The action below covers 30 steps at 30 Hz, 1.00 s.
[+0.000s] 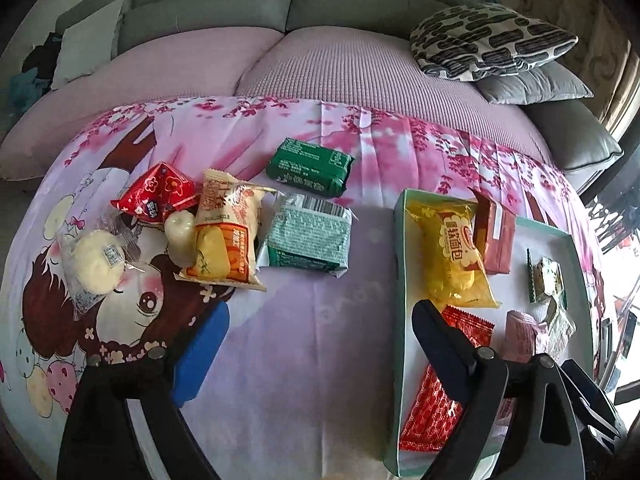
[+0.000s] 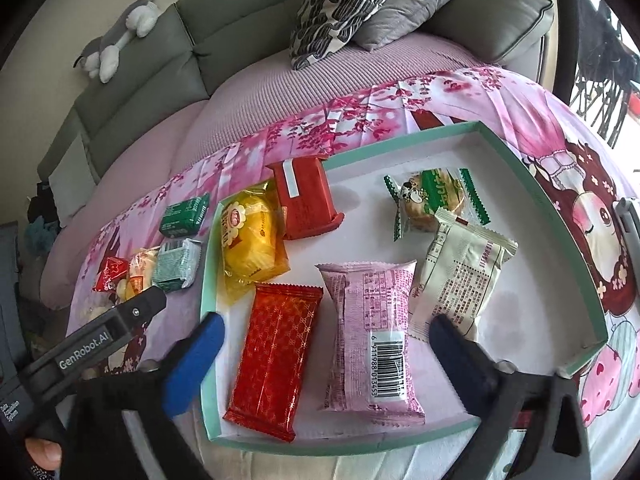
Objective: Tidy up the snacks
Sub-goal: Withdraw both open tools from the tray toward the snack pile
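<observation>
Snacks [image 2: 276, 356] fill the tray [image 2: 536, 200]; both hand-held grippers [image 1: 320, 344] [image 2: 326, 336] spread, empty.

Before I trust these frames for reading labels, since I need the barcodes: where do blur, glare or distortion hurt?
Right wrist view: the pink packet is sharp, its barcode legible; the window at the right edge is blown out.
Left wrist view: fisheye bends the tray rim; the red packet is partly hidden behind the gripper finger; the silver-green packet print is too small to read.

Red packet [image 1: 430, 396] partly behind fingers [image 1: 444, 354]
</observation>
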Motion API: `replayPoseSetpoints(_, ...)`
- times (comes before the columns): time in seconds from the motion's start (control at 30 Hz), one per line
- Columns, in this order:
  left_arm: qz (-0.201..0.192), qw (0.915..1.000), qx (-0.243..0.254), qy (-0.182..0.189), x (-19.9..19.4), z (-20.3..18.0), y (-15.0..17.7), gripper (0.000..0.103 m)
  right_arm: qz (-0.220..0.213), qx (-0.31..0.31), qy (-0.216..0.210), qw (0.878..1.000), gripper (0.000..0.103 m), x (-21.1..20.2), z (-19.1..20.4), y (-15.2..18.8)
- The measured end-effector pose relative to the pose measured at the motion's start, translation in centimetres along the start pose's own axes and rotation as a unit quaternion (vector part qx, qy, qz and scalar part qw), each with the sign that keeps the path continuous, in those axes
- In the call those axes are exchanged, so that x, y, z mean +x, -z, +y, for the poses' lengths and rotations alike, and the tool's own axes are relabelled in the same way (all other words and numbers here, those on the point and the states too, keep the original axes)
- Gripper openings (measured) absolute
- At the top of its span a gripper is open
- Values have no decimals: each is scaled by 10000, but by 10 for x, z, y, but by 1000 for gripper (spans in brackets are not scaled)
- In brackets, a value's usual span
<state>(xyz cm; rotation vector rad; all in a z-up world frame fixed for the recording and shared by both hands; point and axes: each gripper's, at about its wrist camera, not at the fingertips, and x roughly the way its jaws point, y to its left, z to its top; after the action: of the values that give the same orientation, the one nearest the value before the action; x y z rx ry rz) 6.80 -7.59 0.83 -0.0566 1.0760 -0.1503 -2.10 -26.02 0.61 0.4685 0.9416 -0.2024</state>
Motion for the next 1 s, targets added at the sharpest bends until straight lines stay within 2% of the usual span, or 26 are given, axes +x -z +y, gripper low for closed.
replayPoseSetpoints(0.33, -272, 9995, 150, 109, -6, 0, -5, 95, -22, -69, 139, 9999, 103, 1, 0, 0)
replayPoseSetpoints(0.47, -258, 9991, 260, 197, -9, 2, -10, 95, -35, -109, 129, 9999, 103, 0, 2, 0)
replayPoseSetpoints(0.77, -248, 9990, 352, -143, -8, 12, -24, 95, -98, -121, 97, 9998, 103, -1, 7, -1)
replayPoseSetpoints(1.0, -132, 9992, 368, 51, -6, 22, -34, 95, -189, -35, 84, 9998, 103, -4, 13, -5)
